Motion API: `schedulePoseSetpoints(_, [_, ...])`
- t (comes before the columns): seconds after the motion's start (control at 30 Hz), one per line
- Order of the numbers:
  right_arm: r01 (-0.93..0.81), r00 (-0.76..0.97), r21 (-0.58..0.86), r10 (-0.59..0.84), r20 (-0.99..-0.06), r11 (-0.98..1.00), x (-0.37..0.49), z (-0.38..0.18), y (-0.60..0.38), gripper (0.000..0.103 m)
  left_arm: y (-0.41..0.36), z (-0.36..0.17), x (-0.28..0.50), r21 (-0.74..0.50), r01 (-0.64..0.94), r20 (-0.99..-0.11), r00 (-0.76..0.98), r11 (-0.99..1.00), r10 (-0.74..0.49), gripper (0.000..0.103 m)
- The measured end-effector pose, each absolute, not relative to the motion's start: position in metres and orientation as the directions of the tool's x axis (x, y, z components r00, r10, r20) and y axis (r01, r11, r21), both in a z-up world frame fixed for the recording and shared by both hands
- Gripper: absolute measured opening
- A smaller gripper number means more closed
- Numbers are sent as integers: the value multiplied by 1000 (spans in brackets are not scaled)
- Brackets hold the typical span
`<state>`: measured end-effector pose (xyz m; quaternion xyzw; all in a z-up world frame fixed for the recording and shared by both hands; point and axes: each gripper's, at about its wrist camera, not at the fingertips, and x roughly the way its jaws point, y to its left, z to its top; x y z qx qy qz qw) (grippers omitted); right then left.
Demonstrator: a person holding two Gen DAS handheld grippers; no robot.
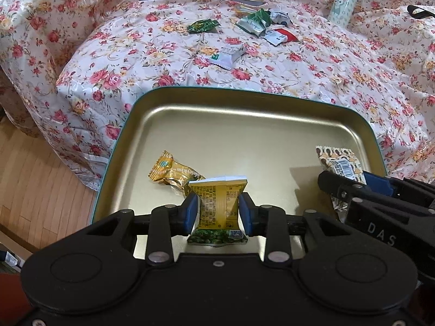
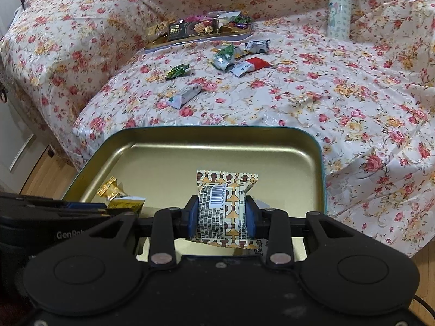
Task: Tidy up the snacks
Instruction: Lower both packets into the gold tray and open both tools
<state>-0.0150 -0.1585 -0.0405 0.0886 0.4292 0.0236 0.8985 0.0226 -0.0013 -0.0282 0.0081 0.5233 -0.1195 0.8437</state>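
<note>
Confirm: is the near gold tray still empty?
No. A gold-wrapped candy lies on the floor of the gold tray, while each gripper holds a snack packet over it.

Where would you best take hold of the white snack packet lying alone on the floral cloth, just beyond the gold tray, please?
Take the white snack packet across its narrow middle, coming from above. It lies flat on the floral cloth with clear space around it, so a claw could probably close on its two long edges. The crimped ends look thinner and likelier to slip.
</note>
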Motion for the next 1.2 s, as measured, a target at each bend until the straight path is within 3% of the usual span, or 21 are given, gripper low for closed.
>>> schedulePoseSetpoints(1.2, [9, 625, 166, 124, -771, 986, -17, -40, -157, 39, 0, -28, 21, -118, 208, -881, 429, 971, -199, 43])
